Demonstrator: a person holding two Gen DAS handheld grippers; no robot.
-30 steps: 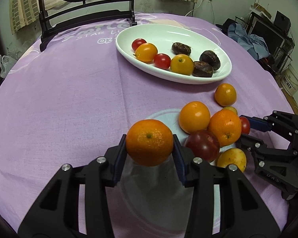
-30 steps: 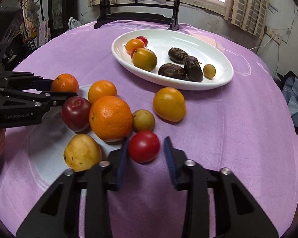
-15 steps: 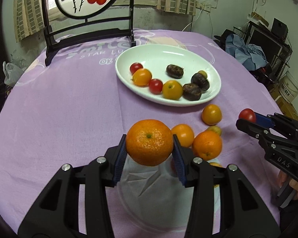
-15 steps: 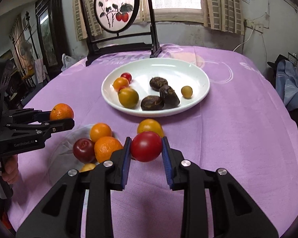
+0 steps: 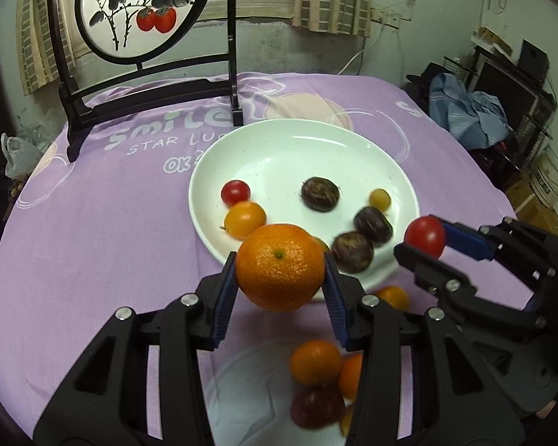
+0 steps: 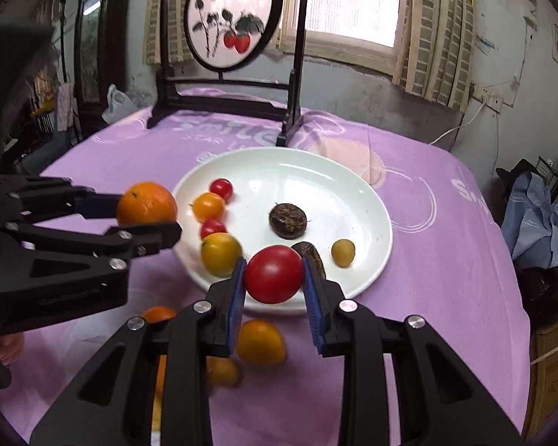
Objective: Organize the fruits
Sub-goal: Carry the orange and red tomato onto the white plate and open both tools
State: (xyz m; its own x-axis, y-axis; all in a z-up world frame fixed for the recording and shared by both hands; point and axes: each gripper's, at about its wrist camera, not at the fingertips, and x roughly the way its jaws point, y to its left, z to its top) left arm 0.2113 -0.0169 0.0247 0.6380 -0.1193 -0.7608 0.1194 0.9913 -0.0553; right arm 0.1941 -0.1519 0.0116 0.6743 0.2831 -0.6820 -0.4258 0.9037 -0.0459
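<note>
Left tongs [image 5: 279,277] pinch orange [image 5: 280,267], held above tabletop [image 5: 93,245] by plate's [image 5: 279,148] near rim; right tongs [image 6: 274,278] pinch tomato [image 6: 274,273] over same rim; loose fruit below both.

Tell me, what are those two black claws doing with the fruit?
A person is sorting fruit with a claw in each hand. The left gripper is clamped on an orange, and the right gripper is clamped on a red tomato. Both are held up in the air near the white plate, which already has small fruits in it. More fruit lies on the purple cloth below.
</note>
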